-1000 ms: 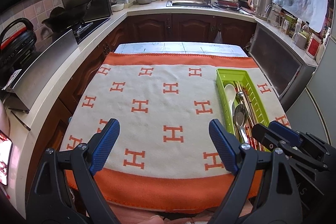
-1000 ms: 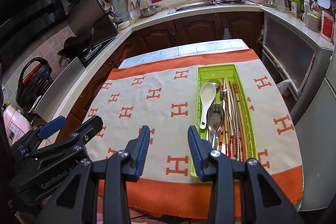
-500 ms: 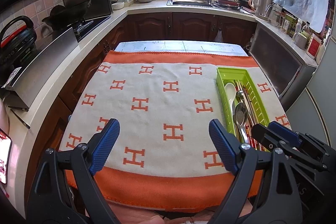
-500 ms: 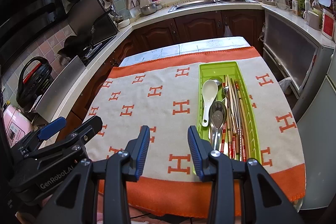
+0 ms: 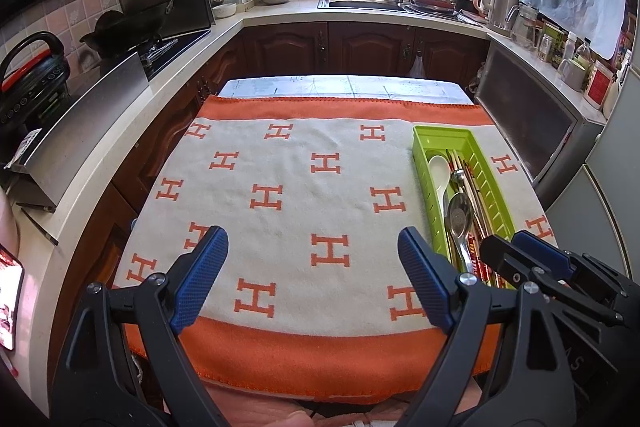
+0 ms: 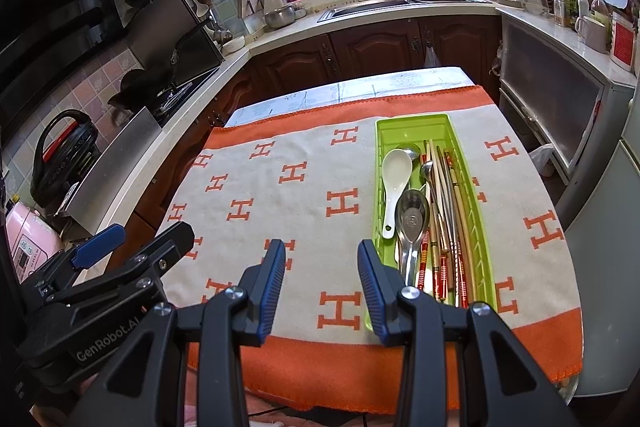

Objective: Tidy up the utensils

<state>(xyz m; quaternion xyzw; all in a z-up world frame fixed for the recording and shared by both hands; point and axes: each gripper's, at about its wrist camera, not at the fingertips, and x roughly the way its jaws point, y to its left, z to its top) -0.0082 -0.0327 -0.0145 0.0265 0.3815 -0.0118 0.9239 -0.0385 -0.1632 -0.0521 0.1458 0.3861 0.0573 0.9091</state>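
The long lime-green plastic utensil tray (image 6: 412, 131) lies on the right part of the cream blanket with orange H letters and orange border (image 5: 288, 211), holding a white ceramic spoon (image 6: 394, 179), steel spoons and chopsticks. The blanket's left and middle stand bare. The left gripper (image 5: 312, 267) hovers wide apart, empty; the right gripper (image 6: 320, 275) stands half apart, empty. Only the right view reads "GenRobot.AI" on the left gripper's body.

Utensils gathered in the green tray (image 5: 425, 163)
Left tongs (image 5: 312, 279) gape empty above the blanket-covered surface (image 5: 280, 227); right tongs (image 5: 516, 251) near the tray
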